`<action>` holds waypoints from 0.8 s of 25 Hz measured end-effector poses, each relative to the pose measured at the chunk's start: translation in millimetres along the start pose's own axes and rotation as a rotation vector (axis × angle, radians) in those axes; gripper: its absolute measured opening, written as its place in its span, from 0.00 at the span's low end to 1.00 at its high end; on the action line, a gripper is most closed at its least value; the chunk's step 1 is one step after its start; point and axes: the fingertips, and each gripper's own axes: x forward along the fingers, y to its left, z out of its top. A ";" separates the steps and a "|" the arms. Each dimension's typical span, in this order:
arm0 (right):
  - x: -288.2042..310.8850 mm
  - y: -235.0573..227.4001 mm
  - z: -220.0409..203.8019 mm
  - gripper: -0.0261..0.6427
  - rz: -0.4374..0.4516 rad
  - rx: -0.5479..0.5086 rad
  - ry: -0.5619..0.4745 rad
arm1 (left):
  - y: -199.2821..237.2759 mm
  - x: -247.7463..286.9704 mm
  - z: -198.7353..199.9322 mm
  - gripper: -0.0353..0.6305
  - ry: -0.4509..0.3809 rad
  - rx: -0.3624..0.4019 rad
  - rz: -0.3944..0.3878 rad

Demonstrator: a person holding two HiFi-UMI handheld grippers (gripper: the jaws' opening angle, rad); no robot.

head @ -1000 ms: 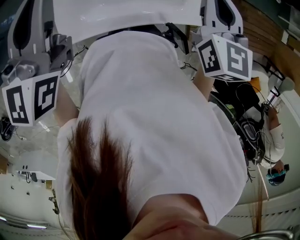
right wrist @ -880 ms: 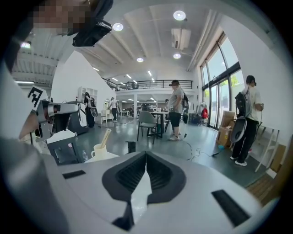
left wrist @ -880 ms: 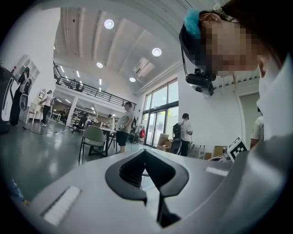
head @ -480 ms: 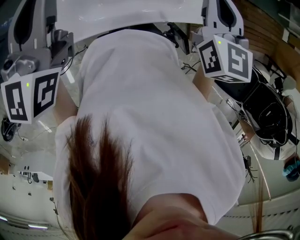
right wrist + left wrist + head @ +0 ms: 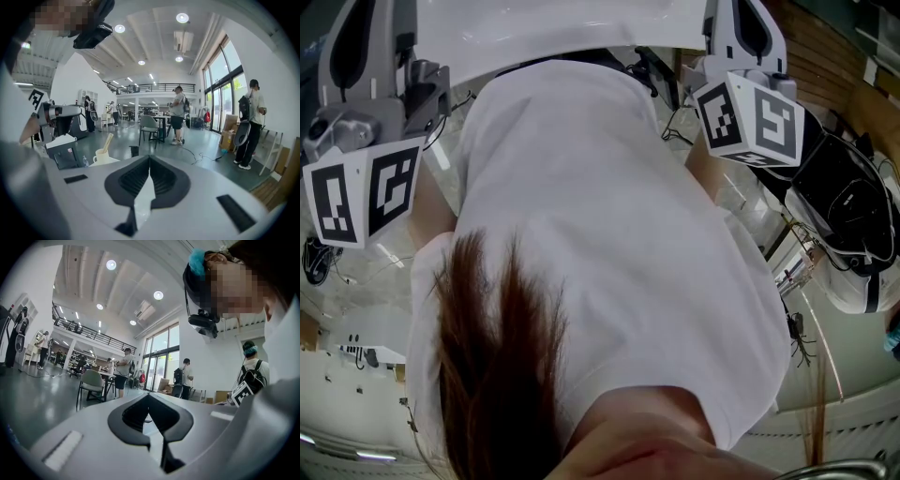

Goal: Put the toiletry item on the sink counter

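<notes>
Since nothing sits between either pair of jaws, you are at the very start: the toiletry item has yet to be found and picked up. Nearest the head camera are your hair (image 5: 497, 356) and your white shirt (image 5: 600, 206), which fill most of that view. Just past the shirt, the left hand-held gripper (image 5: 148, 395) hangs to its left and the right hand-held gripper (image 5: 149, 158) to its right, each with its jaws pressed together on nothing. Well beyond the shirt, both gripper views look out over an open hall with a chair (image 5: 91, 380), a standing person (image 5: 178, 110) and glass doors (image 5: 161, 357). No view shows the toiletry item or a sink counter. Your next move, I judge, calls for turning toward wherever the item lies and spreading one pair of jaws before reaching.
</notes>
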 end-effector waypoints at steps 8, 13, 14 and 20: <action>-0.4 -2.6 14.8 0.06 0.006 -0.004 -0.011 | -1.8 4.3 13.7 0.07 -0.010 0.004 -0.001; -5.8 -0.7 21.9 0.06 -0.002 -0.008 -0.019 | -1.7 0.0 19.5 0.07 -0.014 0.003 -0.004; -7.1 1.2 23.0 0.06 -0.003 -0.009 -0.019 | -1.0 -1.9 20.7 0.07 -0.015 0.004 -0.005; -15.5 8.2 29.3 0.06 -0.011 -0.010 -0.025 | -0.6 -7.9 27.8 0.07 -0.019 0.007 -0.014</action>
